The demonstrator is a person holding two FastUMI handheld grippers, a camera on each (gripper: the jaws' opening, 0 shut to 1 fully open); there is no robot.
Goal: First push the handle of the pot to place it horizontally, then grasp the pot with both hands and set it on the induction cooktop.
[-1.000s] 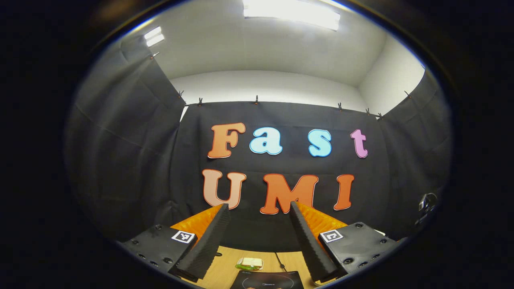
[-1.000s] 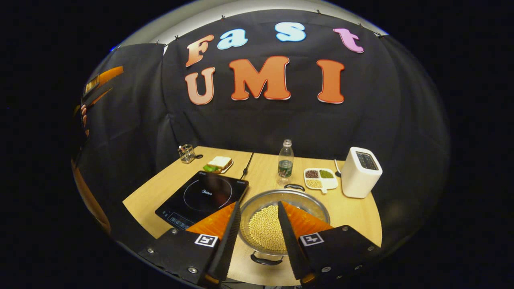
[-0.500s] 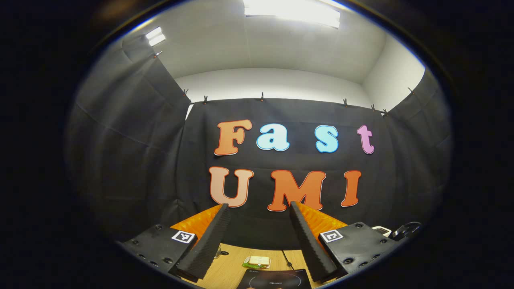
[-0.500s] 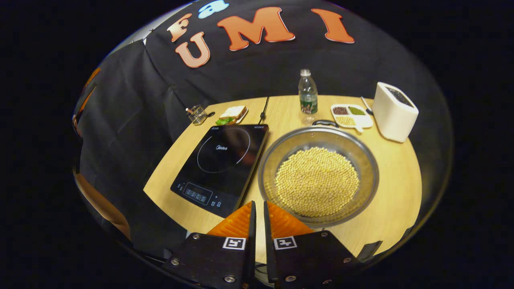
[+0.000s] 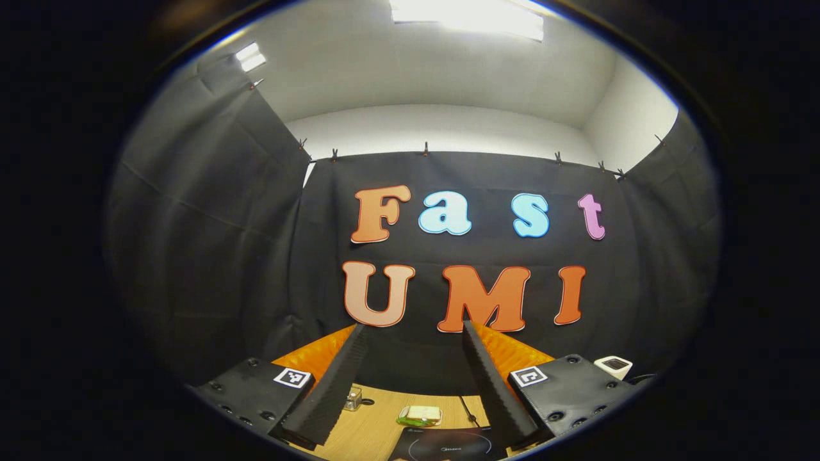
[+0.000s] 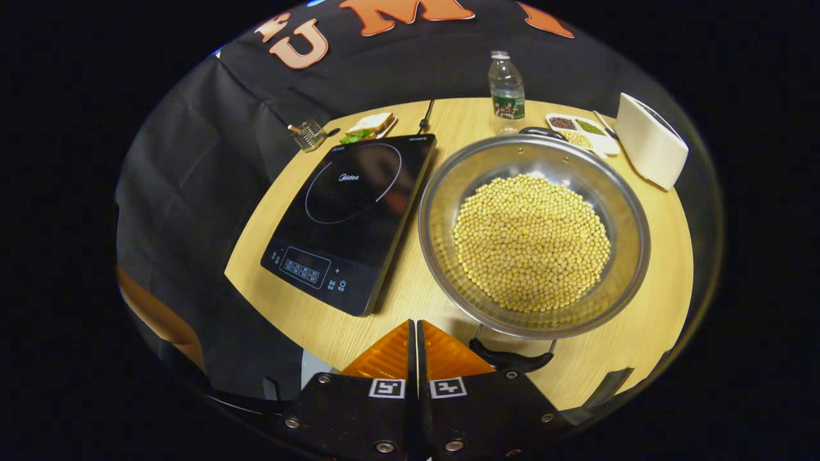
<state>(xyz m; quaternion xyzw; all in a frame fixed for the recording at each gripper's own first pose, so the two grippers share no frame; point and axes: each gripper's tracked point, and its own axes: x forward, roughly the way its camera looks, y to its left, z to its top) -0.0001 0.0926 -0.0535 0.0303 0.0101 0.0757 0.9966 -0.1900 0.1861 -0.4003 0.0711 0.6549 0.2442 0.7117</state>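
Left tongs (image 5: 410, 339) wide; right tongs (image 6: 416, 326) closed beside pot (image 6: 535, 234), near cooktop (image 6: 352, 211)

Cut off at the left gripper view's lower edge: induction cooktop (image 5: 448, 446), near part out of sight. Partly hidden behind the pot (image 6: 532, 234) rim in the right gripper view: far handle (image 6: 541, 132). Too small to identify: contents of sectioned dish (image 6: 580, 128).

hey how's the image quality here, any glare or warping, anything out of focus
Left gripper view: ceiling light blown out, wall curved by fisheye. Right gripper view: evenly lit, table edge bowed, soft sheen on the cooktop and pot rim, beans sharp; no notable blur.
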